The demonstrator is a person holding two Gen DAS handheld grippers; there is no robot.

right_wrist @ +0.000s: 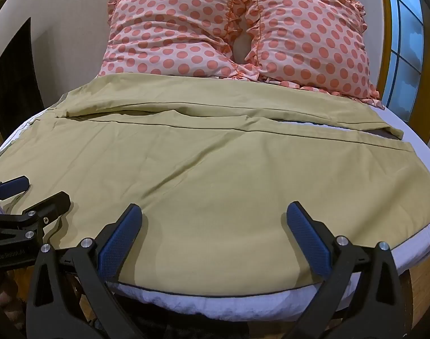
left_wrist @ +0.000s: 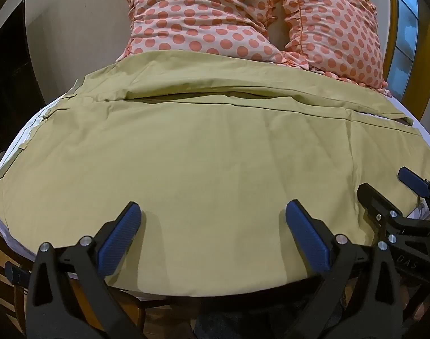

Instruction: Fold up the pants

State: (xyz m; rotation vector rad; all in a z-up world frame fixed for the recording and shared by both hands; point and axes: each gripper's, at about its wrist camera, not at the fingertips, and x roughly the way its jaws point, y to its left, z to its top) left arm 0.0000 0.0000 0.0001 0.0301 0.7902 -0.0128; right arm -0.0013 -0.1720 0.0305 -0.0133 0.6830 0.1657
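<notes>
Khaki-green pants (left_wrist: 186, 152) lie spread flat across a bed, both legs side by side running left to right, the waist at the left; they also show in the right wrist view (right_wrist: 215, 169). My left gripper (left_wrist: 213, 212) is open, its blue pads (left_wrist: 121, 231) just above the near edge of the pants. My right gripper (right_wrist: 215, 212) is open, also over the near edge, further right. The right gripper shows at the right of the left wrist view (left_wrist: 390, 192); the left gripper shows at the left of the right wrist view (right_wrist: 37, 192).
Two polka-dot pillows (right_wrist: 186, 36) stand at the head of the bed, touching the far pant leg. The white mattress edge (right_wrist: 215, 305) runs below the grippers. A window (right_wrist: 404, 42) is at the right, a dark doorway (right_wrist: 11, 79) at the left.
</notes>
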